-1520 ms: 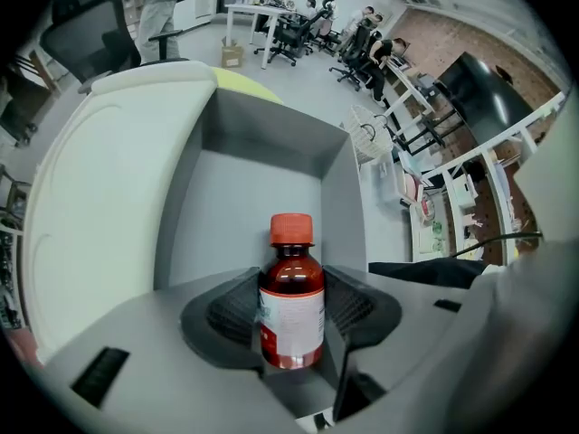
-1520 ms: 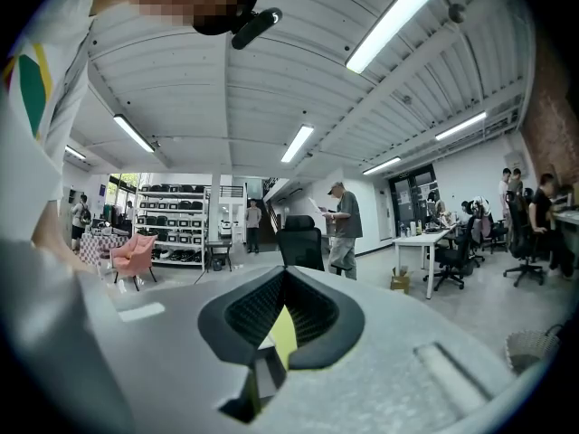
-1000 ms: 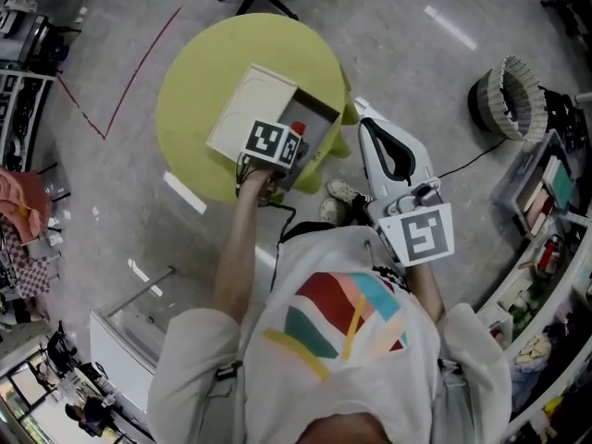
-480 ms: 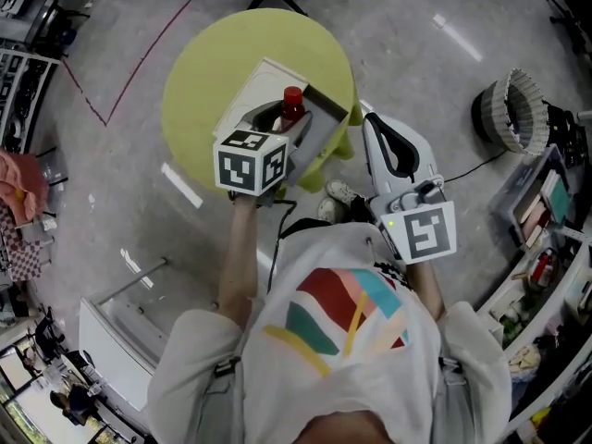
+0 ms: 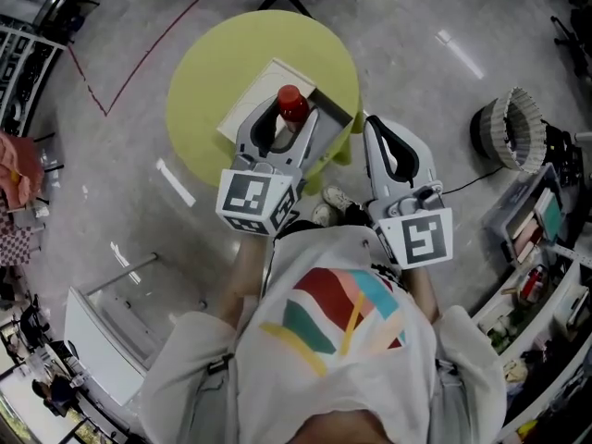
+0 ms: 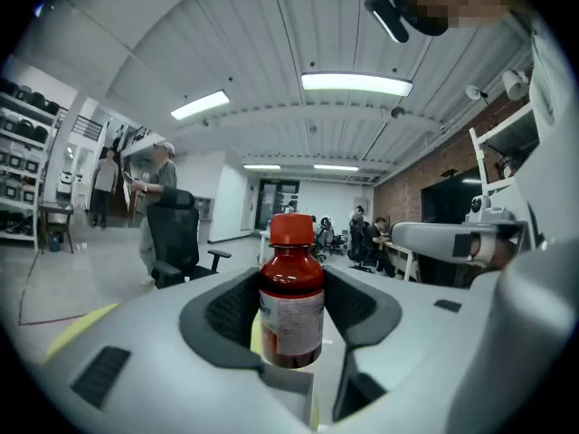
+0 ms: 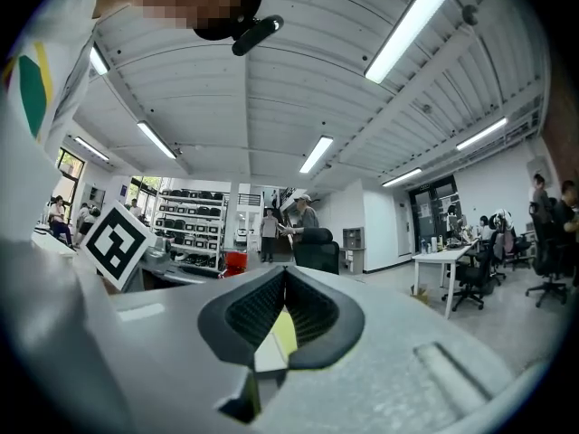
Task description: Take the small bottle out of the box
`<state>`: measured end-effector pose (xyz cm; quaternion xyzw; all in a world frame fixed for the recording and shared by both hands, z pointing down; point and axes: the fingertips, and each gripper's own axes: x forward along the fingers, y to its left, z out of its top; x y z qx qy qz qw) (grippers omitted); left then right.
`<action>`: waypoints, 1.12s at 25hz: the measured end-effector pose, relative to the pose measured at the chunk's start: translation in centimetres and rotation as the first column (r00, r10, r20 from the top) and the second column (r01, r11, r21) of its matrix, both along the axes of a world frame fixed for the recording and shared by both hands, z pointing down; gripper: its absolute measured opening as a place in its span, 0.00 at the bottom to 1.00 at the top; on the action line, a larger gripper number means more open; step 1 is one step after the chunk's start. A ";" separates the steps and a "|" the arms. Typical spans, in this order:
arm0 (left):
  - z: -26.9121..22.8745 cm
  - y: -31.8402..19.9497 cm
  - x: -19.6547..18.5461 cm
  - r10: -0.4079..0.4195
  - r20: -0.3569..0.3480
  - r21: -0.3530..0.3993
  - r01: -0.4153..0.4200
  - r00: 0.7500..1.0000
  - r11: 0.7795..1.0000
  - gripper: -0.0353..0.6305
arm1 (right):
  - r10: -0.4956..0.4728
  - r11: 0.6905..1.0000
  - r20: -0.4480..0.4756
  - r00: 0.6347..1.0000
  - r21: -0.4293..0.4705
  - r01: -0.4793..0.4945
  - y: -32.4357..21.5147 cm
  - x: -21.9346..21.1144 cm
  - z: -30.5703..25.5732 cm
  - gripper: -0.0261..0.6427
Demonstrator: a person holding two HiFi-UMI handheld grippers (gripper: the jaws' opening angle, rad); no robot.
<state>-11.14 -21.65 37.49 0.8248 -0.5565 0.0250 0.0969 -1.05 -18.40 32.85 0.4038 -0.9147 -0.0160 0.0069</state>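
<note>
Red-capped and dark-glassed, the small bottle is upright between the left gripper's padded jaws, which grip its labelled body from both sides; in the head view it hangs clear above the box, so the lifting-out looks all but done. To finish well, I would keep the squeeze even and the bottle upright, since the pads hold only the round middle and a tilt could let it swivel. I would also carry it sideways past the raised white lid before lowering, and choose a bare patch of the yellow-green table well apart from the box. The right gripper waits near the person's body on the right, its jaws pressed together with nothing between them, and is free to steady the box if needed. The box sits open on the near right part of the table. Its grey inside is largely hidden behind the left gripper, so whether anything remains in it cannot be told. On the floor far right stands a round basket, its contents unclear.
</note>
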 end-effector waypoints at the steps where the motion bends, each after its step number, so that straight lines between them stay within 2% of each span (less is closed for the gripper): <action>1: -0.7 0.3 0.0 -0.017 0.002 0.034 0.017 1.000 0.999 0.39 | 0.001 1.000 -0.006 1.000 0.003 -0.001 0.0 0.0 0.0 0.04; 6: -3.9 2.0 -0.2 -0.059 0.046 0.221 0.048 0.997 0.974 0.39 | 0.007 1.000 -0.029 1.000 0.026 -0.006 0.0 -0.5 -0.1 0.04; 8: -4.3 2.6 -0.7 -0.084 0.047 0.263 0.069 0.995 0.962 0.39 | 0.009 0.999 -0.033 0.999 0.037 -0.008 0.0 -0.8 -0.3 0.04; 12: -4.5 3.5 -1.3 -0.126 0.031 0.314 0.110 0.992 0.943 0.39 | 0.027 0.998 -0.051 0.998 0.063 -0.023 0.0 -0.7 -0.1 0.04; 23: -6.9 5.2 -1.1 -0.129 0.059 0.428 0.091 0.990 0.899 0.39 | 0.033 0.997 -0.077 0.996 0.073 -0.027 0.1 -1.1 0.2 0.04; 28: -6.9 5.0 -1.0 -0.126 0.051 0.417 0.093 0.991 0.904 0.39 | 0.040 0.996 -0.072 0.997 0.082 -0.034 0.1 -1.0 0.0 0.04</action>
